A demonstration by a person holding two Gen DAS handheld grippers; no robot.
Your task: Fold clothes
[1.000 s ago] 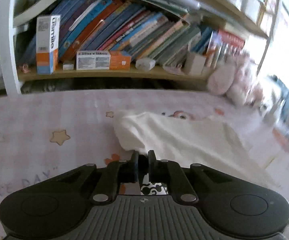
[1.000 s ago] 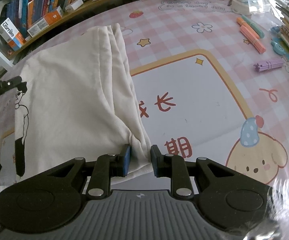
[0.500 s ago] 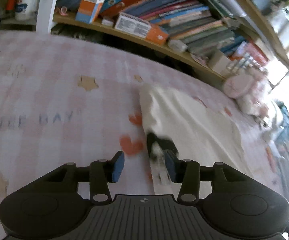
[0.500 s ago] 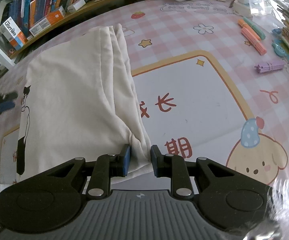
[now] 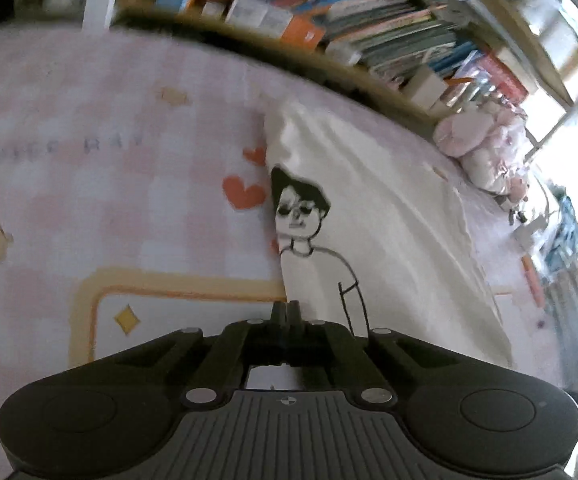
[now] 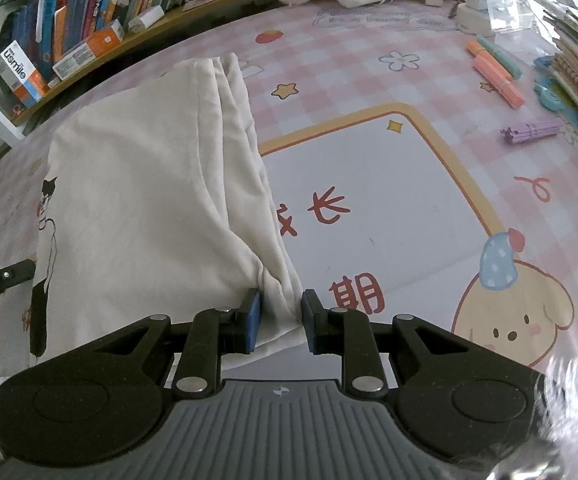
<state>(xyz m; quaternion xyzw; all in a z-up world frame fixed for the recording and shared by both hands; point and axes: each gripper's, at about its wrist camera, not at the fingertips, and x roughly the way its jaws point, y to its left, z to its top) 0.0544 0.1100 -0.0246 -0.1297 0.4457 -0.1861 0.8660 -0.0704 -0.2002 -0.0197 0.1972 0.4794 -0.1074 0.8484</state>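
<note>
Cream cotton T-shirt with a black cartoon figure lies on the pink checked mat. Right gripper pinches its bunched corner; left gripper has snapped closed at the printed edge.

Left hand-held gripper closed, right hand-held gripper clamped.

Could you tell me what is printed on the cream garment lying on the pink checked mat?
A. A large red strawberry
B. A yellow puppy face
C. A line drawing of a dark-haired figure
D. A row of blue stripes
C: the cream garment carries a black line drawing of a dark-haired figure near its edge, seen clearly in the left wrist view; the puppy and strawberry belong to the mat.
</note>
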